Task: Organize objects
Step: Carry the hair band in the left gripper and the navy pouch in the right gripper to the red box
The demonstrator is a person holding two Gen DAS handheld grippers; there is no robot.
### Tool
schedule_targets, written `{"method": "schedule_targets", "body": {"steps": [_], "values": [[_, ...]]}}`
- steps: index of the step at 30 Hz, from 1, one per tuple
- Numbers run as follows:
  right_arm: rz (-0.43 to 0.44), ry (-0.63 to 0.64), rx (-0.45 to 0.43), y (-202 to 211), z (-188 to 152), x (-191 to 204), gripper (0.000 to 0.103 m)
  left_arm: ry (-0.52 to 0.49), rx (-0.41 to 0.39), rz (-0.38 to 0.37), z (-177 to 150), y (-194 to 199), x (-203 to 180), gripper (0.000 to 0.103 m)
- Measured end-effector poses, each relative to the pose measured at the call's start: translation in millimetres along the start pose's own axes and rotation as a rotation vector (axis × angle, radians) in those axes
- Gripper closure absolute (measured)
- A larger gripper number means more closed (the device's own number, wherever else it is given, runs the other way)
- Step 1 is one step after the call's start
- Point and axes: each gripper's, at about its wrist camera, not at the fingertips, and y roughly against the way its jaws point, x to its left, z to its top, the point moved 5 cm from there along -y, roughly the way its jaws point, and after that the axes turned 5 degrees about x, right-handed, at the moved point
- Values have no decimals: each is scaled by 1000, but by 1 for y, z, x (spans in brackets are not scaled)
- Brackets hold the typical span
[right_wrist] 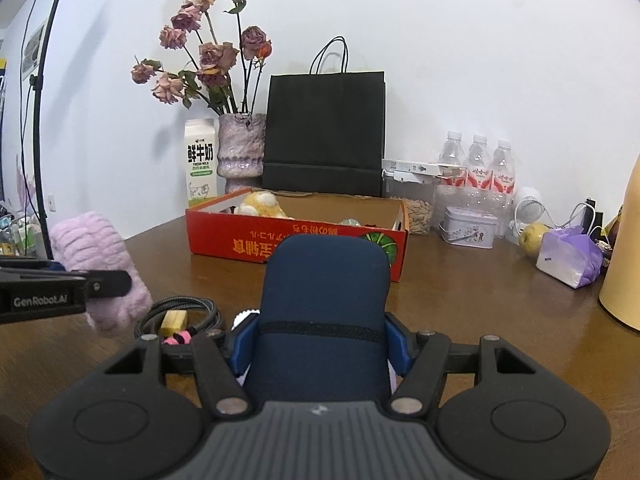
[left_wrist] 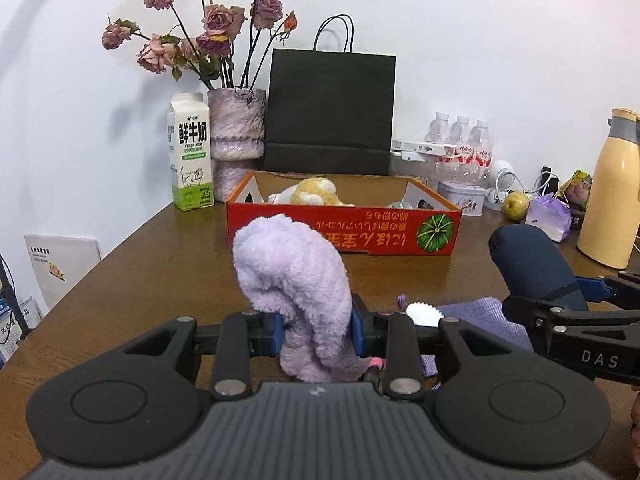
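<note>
Left wrist view shows our left claw [left_wrist: 318, 330] clamped on a lilac plush toy [left_wrist: 294, 276], held above the tabletop [left_wrist: 160, 264] just short of the red cardboard box [left_wrist: 344, 230]. Our right claw [right_wrist: 322, 350] is clamped on a dark blue pouch [right_wrist: 326, 304], likewise in front of the box. A yellow plush toy [left_wrist: 314, 192] already lies inside, with something pale beside it that we cannot make out. Left on the tabletop near us are a coiled black cable [right_wrist: 180, 314], a white ruffled item [left_wrist: 424, 314] and a purple cloth [left_wrist: 486, 318], so we judge the sorting partly done.
</note>
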Motion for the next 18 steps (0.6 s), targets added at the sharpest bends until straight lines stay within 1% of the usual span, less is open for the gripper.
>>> {"method": "schedule_targets", "body": {"steps": [9,18], "values": [[1,6,-11,-7,22,1,40,12,-21,2,20,-6,-5,72],[10,3,-20,-22,44,1,40,23,-31,3,42,-20,-5,72]]}}
